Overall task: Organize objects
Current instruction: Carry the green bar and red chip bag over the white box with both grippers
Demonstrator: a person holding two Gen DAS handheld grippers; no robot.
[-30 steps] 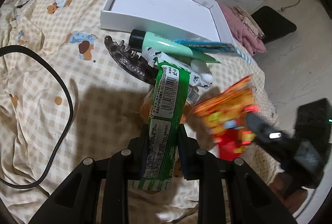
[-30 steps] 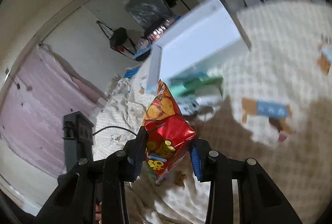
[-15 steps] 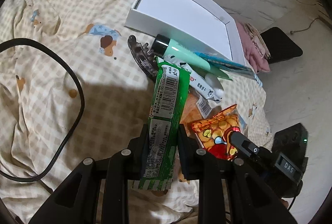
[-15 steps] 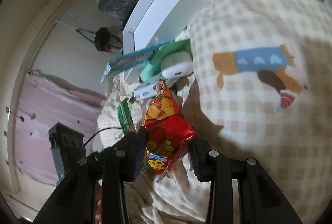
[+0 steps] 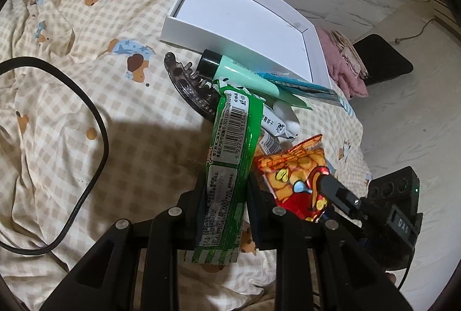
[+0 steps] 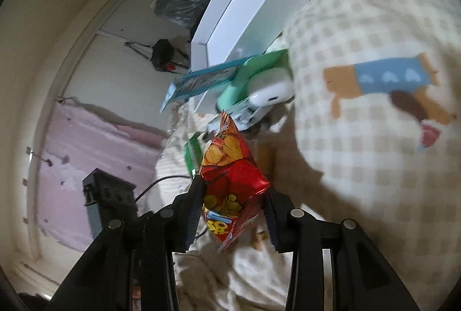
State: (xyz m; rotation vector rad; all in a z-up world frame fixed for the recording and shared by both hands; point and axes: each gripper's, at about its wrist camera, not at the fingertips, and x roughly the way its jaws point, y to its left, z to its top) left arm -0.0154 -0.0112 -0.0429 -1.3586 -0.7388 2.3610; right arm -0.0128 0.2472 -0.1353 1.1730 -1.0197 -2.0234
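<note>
place: I'm in a home bedroom | evidence: bed [image 5: 86,115] under checked bear-print sheet, pink bedding [image 6: 95,155] at 9 o'clock, marble floor [image 5: 403,121] at 3 o'clock

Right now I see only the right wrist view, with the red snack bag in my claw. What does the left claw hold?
Observer: The left claw is shut on a green packet, barcode side up, its far end pointing toward the white box.
Operator: Does something lie in front of the box that I cannot see?
Observer: Yes. A dark hair clip lies on the bedspread, beside the black cap of the mint tube.
Operator: How near is my bag to the packet?
Observer: The red snack bag in the right claw is close beside the packet, on its right. I cannot tell if they touch.
</note>
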